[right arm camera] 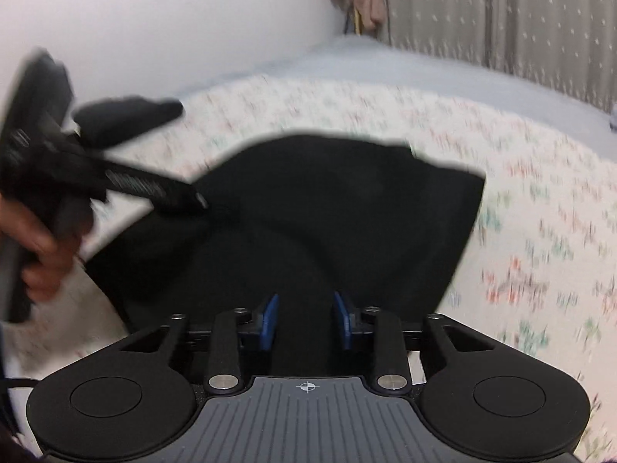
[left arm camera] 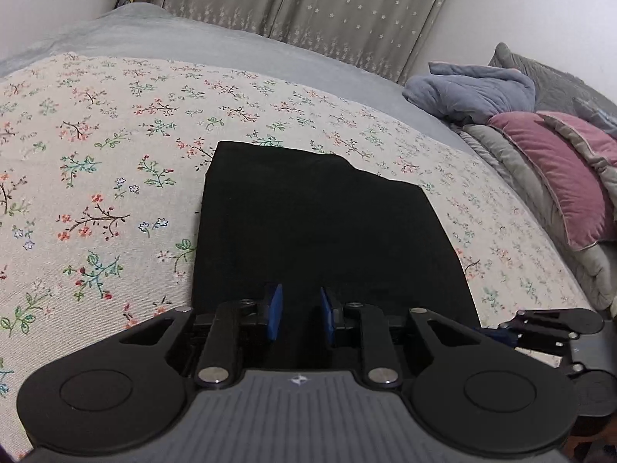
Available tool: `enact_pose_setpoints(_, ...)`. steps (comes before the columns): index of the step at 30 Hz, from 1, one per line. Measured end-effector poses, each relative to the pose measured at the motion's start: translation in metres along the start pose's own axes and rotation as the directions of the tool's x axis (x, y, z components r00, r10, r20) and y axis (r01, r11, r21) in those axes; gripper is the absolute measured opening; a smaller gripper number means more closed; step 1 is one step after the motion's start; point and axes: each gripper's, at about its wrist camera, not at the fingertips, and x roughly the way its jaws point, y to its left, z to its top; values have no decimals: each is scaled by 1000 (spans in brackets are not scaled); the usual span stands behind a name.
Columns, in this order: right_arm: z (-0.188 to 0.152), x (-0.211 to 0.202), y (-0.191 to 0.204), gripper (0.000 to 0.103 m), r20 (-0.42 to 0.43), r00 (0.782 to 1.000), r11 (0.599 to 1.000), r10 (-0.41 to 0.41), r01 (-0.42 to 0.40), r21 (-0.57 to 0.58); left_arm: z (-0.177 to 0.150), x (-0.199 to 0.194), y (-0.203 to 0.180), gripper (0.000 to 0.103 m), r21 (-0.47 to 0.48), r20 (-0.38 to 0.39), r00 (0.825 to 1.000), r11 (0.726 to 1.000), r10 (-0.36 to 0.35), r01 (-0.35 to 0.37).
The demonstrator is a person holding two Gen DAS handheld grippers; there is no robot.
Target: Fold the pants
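The right wrist view is smeared by motion; the floral bedspread (right arm camera: pixel 520 231) ahead of the tool loses its flowers to coloured streaks; the black pants (right arm camera: pixel 327 212) have soft, fuzzy edges, and their near part is hidden behind the tool's body; at the far left the left gripper (right arm camera: pixel 200 202) and the hand (right arm camera: pixel 42 254) holding it are blurred and cut by the frame edge, so its fingertips cannot be made out. In the left wrist view, the pants' near edge is hidden under the tool; the right gripper (left arm camera: pixel 501 332) shows only partly at the right; the pink pillow (left arm camera: pixel 559 177) runs off the right edge.
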Motion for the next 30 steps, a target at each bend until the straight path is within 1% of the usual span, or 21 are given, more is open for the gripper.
enact_pose_setpoints(3,-3,-1,-2,25,-2,1000,1000,-23,23,1,-2,0,1,28,11,8,1000,1000,10,-10)
enact_pose_setpoints(5,-3,-1,-2,25,-6,999,999,-40,40,-5,-3,0,3,26,4,7,1000,1000,8,-9)
enact_pose_setpoints(7,-6,0,-2,25,-7,999,999,-48,48,-5,-4,0,5,22,-2,7,1000,1000,14,-14)
enact_pose_setpoints(10,-7,1,-2,25,-12,998,997,-67,66,-26,-6,1,5,19,11,8,1000,1000,22,-22)
enact_pose_setpoints(13,-9,-1,-5,23,-20,997,997,-76,75,-20,-8,1,5,18,21,9,1000,999,25,-25)
enact_pose_setpoints(15,-10,0,-6,18,-24,996,996,-91,90,-28,-9,0,5,17,24,9,1000,999,25,-25)
enact_pose_setpoints(20,-8,1,-5,17,-30,994,994,-106,105,-38,-11,-4,3,16,40,11,999,999,32,-33)
enact_pose_setpoints(23,-6,1,-3,17,-29,990,990,-137,136,-45,-13,-9,2,17,65,22,999,997,42,-43)
enact_pose_setpoints(25,-4,-2,-1,17,-19,987,987,-157,156,-40,-13,-13,0,17,81,29,998,995,53,-55)
enact_pose_setpoints(27,0,-6,0,24,-2,981,980,-194,194,-33,-12,-21,-3,21,99,50,997,993,59,-64)
enact_pose_setpoints(28,1,-8,-2,24,8,978,978,-208,209,-22,-12,-24,-3,23,102,59,996,992,66,-71)
enact_pose_setpoints(30,4,-10,-7,25,16,975,975,-224,223,22,-12,-28,-1,24,78,69,995,994,69,-75)
